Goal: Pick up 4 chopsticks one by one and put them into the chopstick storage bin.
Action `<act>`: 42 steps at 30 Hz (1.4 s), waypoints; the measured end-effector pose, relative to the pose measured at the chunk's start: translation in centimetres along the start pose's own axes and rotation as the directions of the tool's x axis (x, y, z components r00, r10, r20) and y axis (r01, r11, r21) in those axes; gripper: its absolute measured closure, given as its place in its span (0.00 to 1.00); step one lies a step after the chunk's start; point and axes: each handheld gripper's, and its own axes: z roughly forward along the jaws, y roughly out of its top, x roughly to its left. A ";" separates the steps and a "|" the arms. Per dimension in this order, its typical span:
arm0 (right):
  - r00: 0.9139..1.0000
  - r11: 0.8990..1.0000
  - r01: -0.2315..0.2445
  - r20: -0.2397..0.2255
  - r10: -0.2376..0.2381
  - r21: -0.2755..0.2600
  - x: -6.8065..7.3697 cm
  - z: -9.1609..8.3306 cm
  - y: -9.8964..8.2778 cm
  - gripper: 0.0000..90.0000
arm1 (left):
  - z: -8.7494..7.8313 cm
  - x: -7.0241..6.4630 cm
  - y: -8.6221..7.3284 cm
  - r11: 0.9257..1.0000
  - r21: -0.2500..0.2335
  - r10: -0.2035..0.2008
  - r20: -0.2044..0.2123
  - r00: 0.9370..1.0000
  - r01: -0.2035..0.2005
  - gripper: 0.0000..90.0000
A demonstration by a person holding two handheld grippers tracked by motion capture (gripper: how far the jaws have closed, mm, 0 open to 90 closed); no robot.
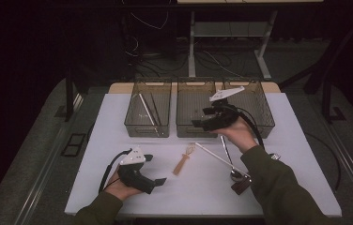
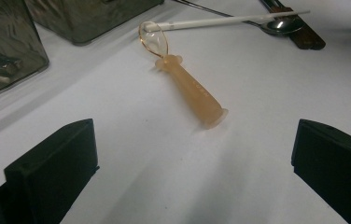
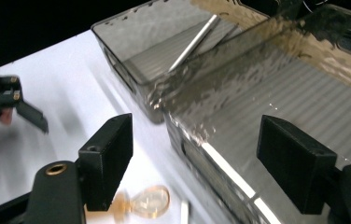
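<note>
My left gripper [image 1: 156, 169] rests low over the table's front left, its jaws open and empty. In the left gripper view those jaws [image 2: 194, 140] frame bare tabletop, and an orange see-through spoon [image 2: 187, 84] lies just beyond them. The same spoon [image 1: 182, 161] sits mid-table in the high view. My right gripper [image 1: 202, 117] hovers at the front wall of the middle bin [image 1: 195, 130], open with nothing between its jaws [image 3: 197, 140]. The orange spoon [image 3: 145, 203] lies below it on the table.
Three smoky clear bins stand in a row at the back. The left bin [image 1: 147, 127] holds thin metal sticks [image 3: 194, 42]. A white stick [image 1: 217, 157], a metal spoon [image 1: 233, 171] and a dark brown utensil [image 1: 241, 186] lie by my right forearm.
</note>
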 end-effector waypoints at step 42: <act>1.000 0.980 -0.015 0.010 0.013 0.198 0.0 -6.1 -14.2 0.74 | -0.1 -0.1 0.2 1.000 0.014 0.011 -0.004 1.000 -0.011 0.00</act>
